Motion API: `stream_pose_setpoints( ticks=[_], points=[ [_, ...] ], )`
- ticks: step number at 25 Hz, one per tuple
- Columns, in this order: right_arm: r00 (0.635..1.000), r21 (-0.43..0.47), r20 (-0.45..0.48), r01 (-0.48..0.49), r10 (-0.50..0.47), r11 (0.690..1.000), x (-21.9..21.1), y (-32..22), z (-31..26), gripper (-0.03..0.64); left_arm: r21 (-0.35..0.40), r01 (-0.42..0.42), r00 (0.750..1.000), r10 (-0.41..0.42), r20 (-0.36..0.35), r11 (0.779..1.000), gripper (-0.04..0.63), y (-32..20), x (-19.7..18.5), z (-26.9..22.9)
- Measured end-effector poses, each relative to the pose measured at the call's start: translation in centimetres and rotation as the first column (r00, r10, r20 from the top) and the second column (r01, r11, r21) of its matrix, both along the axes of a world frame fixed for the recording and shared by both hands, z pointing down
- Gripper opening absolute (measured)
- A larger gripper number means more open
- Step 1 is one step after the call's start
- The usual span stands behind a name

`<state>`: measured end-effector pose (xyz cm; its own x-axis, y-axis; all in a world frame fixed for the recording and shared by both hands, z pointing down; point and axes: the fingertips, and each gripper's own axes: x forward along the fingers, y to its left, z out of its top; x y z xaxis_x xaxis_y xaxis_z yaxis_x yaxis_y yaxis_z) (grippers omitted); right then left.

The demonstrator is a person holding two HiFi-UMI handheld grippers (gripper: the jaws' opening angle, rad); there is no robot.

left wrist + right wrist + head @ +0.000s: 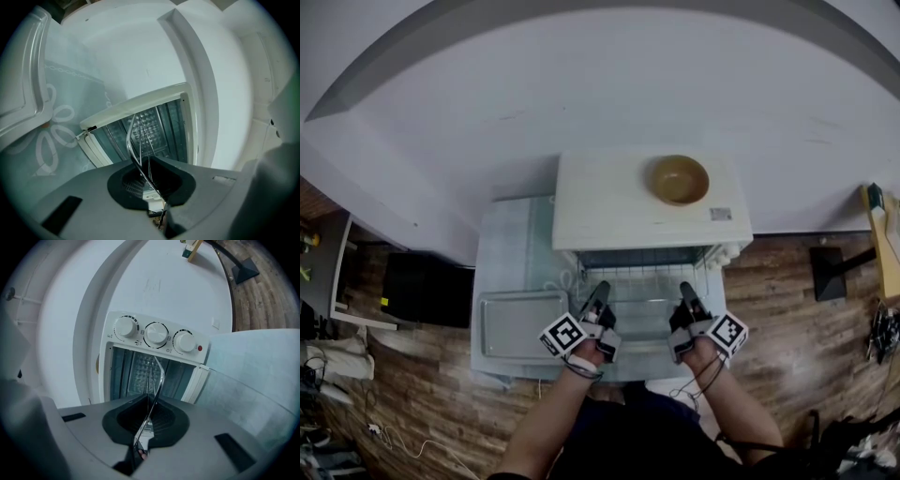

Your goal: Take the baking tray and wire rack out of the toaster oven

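Bowl (680, 179) sits atop toaster oven (605, 208), baking tray (523, 323) left, wire rack (642, 298) at its mouth.

Left gripper (600, 291), right gripper (686, 291) at wire rack (643, 298) before open toaster oven (619, 206); bowl (680, 179) atop; baking tray (523, 323) on table (502, 248), left

Head view: from above the person, facing steeply down; wide enough to take in the oven (649, 211), the table (511, 244), the wall (581, 84) and the floor (787, 309).
Left gripper view: rides on the left gripper (600, 293), rolled sideways, facing level into the oven's open front from close by.
Right gripper view: rides on the right gripper (687, 292), also rolled, so the knobs (156, 333) run along the top; equally near, aimed slightly down.
Shared: all three show the oven's open front and the rack (642, 291); only the head view shows both grippers from outside.
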<state>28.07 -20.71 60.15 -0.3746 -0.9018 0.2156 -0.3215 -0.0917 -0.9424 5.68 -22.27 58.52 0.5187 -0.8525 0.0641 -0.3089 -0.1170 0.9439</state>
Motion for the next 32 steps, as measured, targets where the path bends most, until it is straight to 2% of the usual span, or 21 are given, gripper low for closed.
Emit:
stream_pose_setpoints(
  ticks=[5,8,10,13,15,17,19,32],
  points=[
    [0.999,0.033,-0.027,0.041,-0.04,0.999,0.2,1.5,0.1,0.009,-0.076,-0.006,1.0,0.003,-0.03,0.997,0.017,2.4,0.2,1.0],
    [0.997,0.064,-0.041,0.066,-0.063,0.996,0.1,2.6,-0.1,0.009,-0.027,-0.047,0.999,0.047,-0.018,0.999,0.017,3.6,0.5,0.5],
    [0.995,0.084,-0.067,0.085,-0.08,0.993,0.3,3.3,-0.2,0.011,0.039,-0.093,0.995,0.092,0.035,0.995,0.017,4.1,0.7,-0.2],
    [0.989,0.046,-0.125,0.088,-0.082,0.995,0.8,4.4,0.2,0.01,0.085,-0.133,0.989,0.126,0.082,0.987,0.017,4.9,0.8,-0.6],
    [0.988,0.1,-0.118,0.113,-0.101,0.988,0.2,4.4,-0.7,0.011,0.095,-0.144,0.986,0.135,0.096,0.985,0.017,5.3,0.9,-0.6],
    [0.987,0.196,-0.095,0.15,-0.133,0.969,-0.7,4.0,-2.1,0.012,0.099,-0.15,0.985,0.139,0.104,0.984,0.018,5.6,1.0,-0.6],
    [0.984,0.234,-0.094,0.17,-0.151,0.957,-1.1,4.1,-2.7,0.012,0.103,-0.153,0.984,0.142,0.11,0.983,0.018,5.9,1.0,-0.6],
    [0.985,0.223,-0.059,0.171,-0.162,0.96,-0.9,7.5,-2.7,0.011,0.087,-0.174,0.978,0.162,0.132,0.981,0.018,9.4,1.5,-0.2]
  ],
)
